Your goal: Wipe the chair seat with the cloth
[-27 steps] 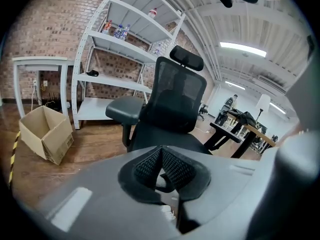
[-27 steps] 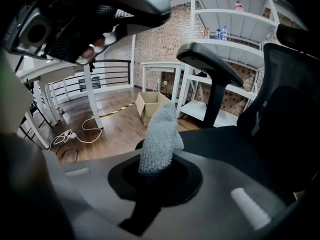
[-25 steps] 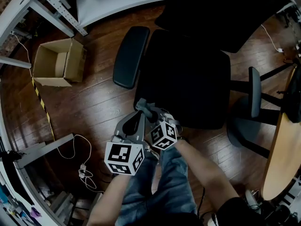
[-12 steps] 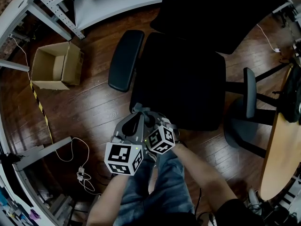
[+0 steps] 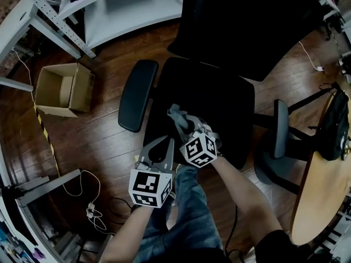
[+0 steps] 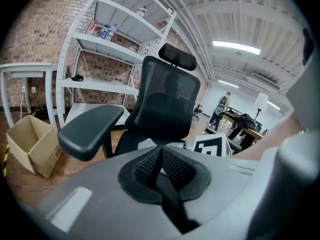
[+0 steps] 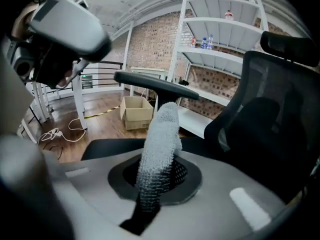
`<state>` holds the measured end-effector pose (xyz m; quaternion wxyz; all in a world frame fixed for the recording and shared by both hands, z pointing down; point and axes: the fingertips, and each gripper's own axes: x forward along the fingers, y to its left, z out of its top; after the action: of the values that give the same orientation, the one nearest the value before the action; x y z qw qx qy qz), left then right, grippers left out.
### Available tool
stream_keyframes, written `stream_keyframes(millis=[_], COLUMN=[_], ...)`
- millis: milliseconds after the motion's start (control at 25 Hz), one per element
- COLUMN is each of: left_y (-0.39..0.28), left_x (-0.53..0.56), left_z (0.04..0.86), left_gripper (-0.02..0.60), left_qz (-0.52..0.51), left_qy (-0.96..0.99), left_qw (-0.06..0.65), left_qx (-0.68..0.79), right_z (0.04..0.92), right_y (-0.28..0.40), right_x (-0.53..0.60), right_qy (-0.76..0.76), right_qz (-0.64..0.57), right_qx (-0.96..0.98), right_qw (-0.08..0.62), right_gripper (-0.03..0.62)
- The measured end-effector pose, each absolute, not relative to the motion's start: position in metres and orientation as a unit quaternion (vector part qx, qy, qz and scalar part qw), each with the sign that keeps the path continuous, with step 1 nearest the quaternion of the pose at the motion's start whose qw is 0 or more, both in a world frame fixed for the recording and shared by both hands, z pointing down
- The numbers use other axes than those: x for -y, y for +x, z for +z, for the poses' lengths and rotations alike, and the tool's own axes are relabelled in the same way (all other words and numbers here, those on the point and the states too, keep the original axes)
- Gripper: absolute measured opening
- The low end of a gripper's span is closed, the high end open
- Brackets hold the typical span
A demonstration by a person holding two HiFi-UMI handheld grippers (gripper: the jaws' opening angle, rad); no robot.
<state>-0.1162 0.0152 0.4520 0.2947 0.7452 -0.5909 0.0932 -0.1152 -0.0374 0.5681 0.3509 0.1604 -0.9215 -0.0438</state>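
The person's 2 bare forearms reach forward, close together. The left gripper [image 5: 166,142] has its jaws pressed together with nothing between them. The right gripper [image 5: 186,126], just beside it and slightly further ahead, has its jaws clamped on a cloth [image 7: 159,149].

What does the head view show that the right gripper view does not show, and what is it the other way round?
Only the head view: the second armrest, the bag on the wooden table, and the person's jeans.

Only the right gripper view: the bottles on the shelf, and the right gripper's jaws seen closely, shut on the cloth.

Both: the cloth, the box, the armrest by the box, the floor cable and the chair back.
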Motion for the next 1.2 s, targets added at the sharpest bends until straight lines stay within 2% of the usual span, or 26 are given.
stream_keyframes(millis=[240, 640, 960, 1200], left_y=[-0.105, -0.116, -0.128, -0.13], left_x=[0.038, 0.108, 0.126, 0.13], left_z=[0.451, 0.472, 0.493, 0.501], left_gripper=[-0.002, -0.002, -0.002, -0.002], left_qz=[0.088, 0.085, 0.087, 0.092], left_qy=[0.74, 0.714, 0.69, 0.683], left_qw=[0.3, 0.321, 0.343, 0.351], left_qx=[0.595, 0.616, 0.631, 0.634], right_z=[0.566, 0.617, 0.655, 0.671], right_y=[-0.103, -0.096, -0.09, -0.086], right_x=[0.13, 0.254, 0.301, 0.299], right_qy=[0.161, 0.141, 0.121, 0.107], right_qz=[-0.072, -0.092, -0.103, -0.097], right_qx=[0.91, 0.882, 0.86, 0.858], right_qw=[0.374, 0.441, 0.485, 0.492], right_gripper=[0.014, 0.014, 0.014, 0.014])
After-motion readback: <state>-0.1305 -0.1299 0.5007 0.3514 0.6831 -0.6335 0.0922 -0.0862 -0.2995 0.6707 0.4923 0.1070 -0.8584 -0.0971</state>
